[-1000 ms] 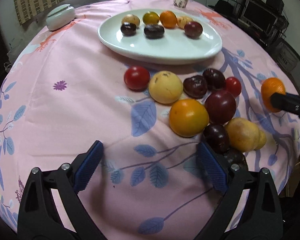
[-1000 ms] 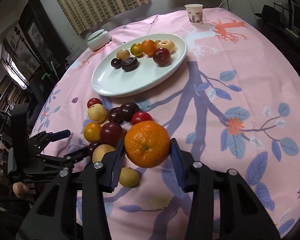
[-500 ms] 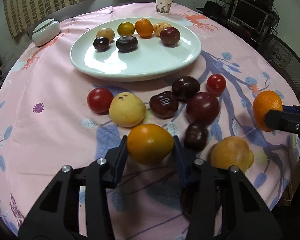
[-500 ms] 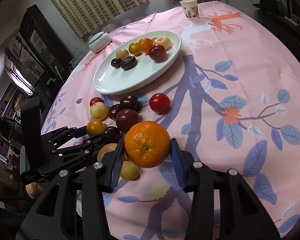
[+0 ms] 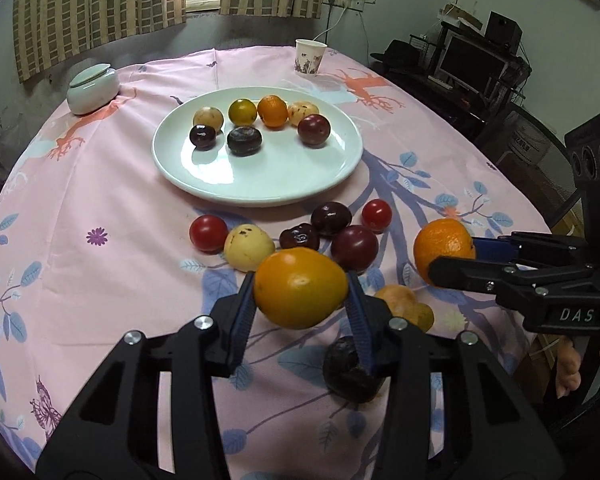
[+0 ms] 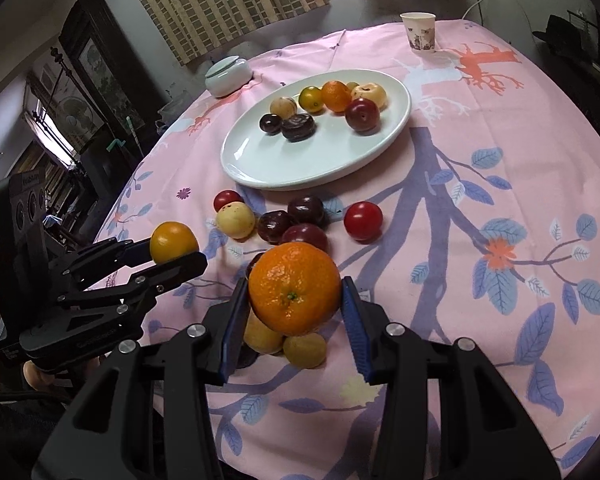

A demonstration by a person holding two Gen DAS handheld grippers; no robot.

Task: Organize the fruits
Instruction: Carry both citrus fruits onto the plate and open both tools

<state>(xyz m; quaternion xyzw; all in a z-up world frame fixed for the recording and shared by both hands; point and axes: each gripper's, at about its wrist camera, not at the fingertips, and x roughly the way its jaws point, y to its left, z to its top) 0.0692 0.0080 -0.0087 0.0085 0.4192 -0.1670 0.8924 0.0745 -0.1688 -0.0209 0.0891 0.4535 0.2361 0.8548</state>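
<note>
My left gripper (image 5: 300, 300) is shut on a yellow-orange fruit (image 5: 300, 288) and holds it above the pink tablecloth; it also shows in the right wrist view (image 6: 174, 242). My right gripper (image 6: 294, 304) is shut on an orange (image 6: 294, 294), also lifted, seen at the right of the left wrist view (image 5: 444, 250). A white plate (image 5: 260, 184) beyond holds several fruits. Loose plums, red tomatoes and yellow fruits (image 5: 248, 246) lie on the cloth between the plate and the grippers.
A paper cup (image 5: 309, 57) stands at the table's far edge. A pale lidded jar (image 5: 93, 88) sits at the far left. A dark plum (image 5: 352, 368) lies under my left gripper's right finger. Shelves and a monitor stand off the table to the right.
My left gripper closed on the yellow-orange fruit and lifted it off the cloth. My right gripper kept holding the orange and rose slightly.
</note>
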